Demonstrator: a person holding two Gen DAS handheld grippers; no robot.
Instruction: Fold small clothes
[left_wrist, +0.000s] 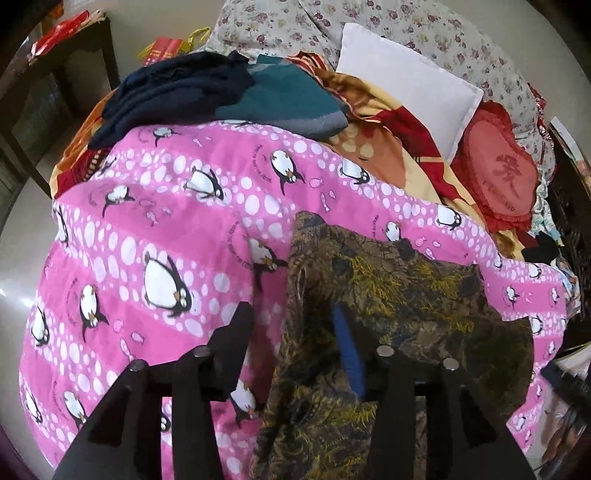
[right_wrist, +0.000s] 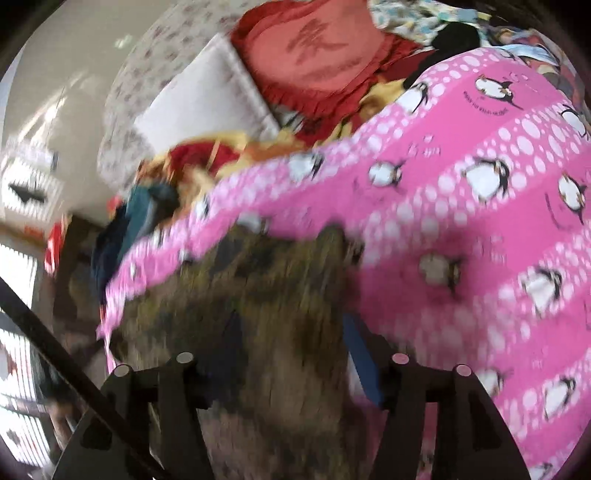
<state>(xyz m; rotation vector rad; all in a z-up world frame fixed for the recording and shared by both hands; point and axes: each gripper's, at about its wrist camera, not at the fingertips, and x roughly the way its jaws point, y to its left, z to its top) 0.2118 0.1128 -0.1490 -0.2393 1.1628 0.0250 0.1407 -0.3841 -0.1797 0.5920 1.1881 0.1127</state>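
A small olive and yellow patterned garment (left_wrist: 399, 295) lies on a pink penguin-print blanket (left_wrist: 147, 229). My left gripper (left_wrist: 291, 325) is open at the garment's left edge: the left finger rests on the blanket, and the right finger with its blue pad (left_wrist: 347, 350) is over the cloth. In the right wrist view the picture is blurred. The same garment (right_wrist: 266, 295) lies bunched between the fingers of my right gripper (right_wrist: 288, 332). The jaws stand wide apart around it, with the blue pad (right_wrist: 362, 362) at its right side.
A pile of dark navy and teal clothes (left_wrist: 207, 92) lies at the blanket's far edge. A white pillow (left_wrist: 402, 85), a red heart cushion (left_wrist: 495, 177) and a floral quilt (left_wrist: 424, 26) lie behind. A dark wooden table (left_wrist: 55, 74) stands at the left.
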